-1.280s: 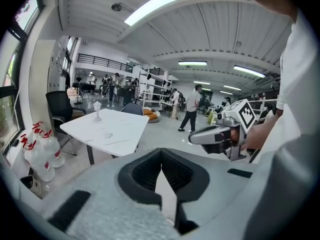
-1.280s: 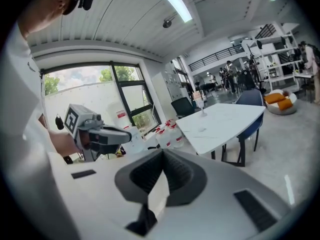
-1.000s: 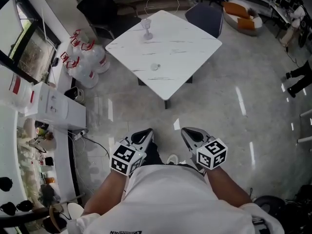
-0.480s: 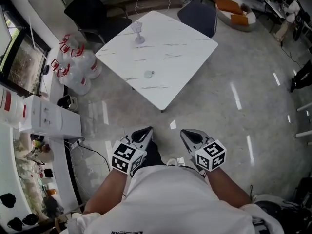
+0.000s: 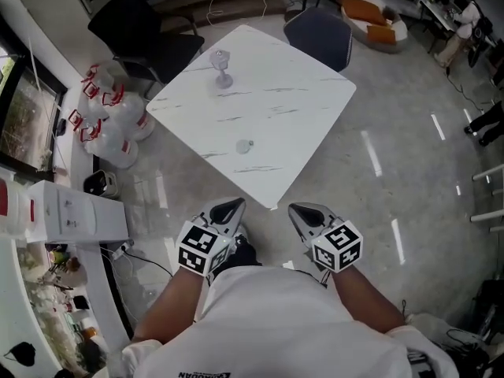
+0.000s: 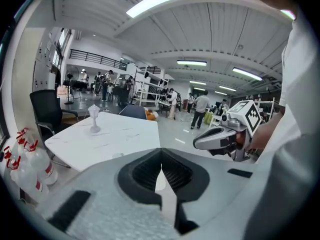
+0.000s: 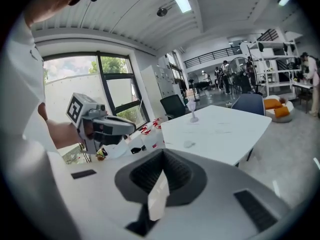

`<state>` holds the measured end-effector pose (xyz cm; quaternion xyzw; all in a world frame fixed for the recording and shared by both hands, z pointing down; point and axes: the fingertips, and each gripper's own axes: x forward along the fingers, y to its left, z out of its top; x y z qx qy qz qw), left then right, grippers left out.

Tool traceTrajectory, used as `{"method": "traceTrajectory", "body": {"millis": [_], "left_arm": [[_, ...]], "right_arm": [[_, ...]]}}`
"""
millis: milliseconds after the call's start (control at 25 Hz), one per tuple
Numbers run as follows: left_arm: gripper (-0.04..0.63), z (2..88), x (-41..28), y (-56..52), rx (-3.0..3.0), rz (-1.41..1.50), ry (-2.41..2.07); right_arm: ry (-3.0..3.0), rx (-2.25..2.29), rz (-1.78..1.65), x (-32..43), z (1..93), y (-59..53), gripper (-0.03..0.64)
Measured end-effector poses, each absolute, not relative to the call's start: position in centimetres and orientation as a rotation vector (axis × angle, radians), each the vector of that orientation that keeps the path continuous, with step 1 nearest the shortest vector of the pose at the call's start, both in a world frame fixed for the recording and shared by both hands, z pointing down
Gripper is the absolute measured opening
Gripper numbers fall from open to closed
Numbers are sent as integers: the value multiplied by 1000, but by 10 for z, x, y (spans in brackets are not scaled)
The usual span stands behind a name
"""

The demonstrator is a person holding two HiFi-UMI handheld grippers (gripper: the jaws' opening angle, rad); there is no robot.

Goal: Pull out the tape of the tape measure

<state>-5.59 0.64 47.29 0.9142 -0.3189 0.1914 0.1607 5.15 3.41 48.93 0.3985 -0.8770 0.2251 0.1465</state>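
Note:
A small round tape measure (image 5: 245, 145) lies on the white marble table (image 5: 291, 93), near its front corner; it also shows as a pale disc (image 7: 188, 144) in the right gripper view. My left gripper (image 5: 231, 206) and right gripper (image 5: 299, 210) are held side by side in front of my body, short of the table's corner and pointing at it. Both are shut with nothing between the jaws. In the left gripper view the jaws (image 6: 161, 159) meet in a thin line; the same holds in the right gripper view (image 7: 161, 164).
A clear goblet (image 5: 222, 68) stands on the table's far left part. Water jugs (image 5: 110, 124) and a black chair (image 5: 142, 34) sit left of the table, a dark blue chair (image 5: 319, 30) behind it, a white cabinet (image 5: 75, 215) at my left. People stand far off.
The table and the tape measure have drawn nearer to me and the grippers. Both grippers keep their pose in front of my body, still shut.

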Motion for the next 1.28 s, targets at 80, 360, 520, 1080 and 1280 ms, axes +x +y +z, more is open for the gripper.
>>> {"method": "traceTrajectory", "body": {"millis": [80,360,520,1080,1280], "left_arm": [[9,467,-63,-16,2628,538,-901],[9,465,-94,-77,2654,537,-868],[9,467,-102,-96,2690,553,-814],[9,473,-103,-133,2717,582,-767],[9,468,-100,-143,2677,563,-880]], "right_arm": [[-2528,1170,633,43,480,10,6],[-2509,1225,616,17,475,-47,6],[-2483,1272,621,8,477,-67,6],[-2457,1345,657,15,478,-105,6],[-2507,1258,606,18,468,-118,6]]}}
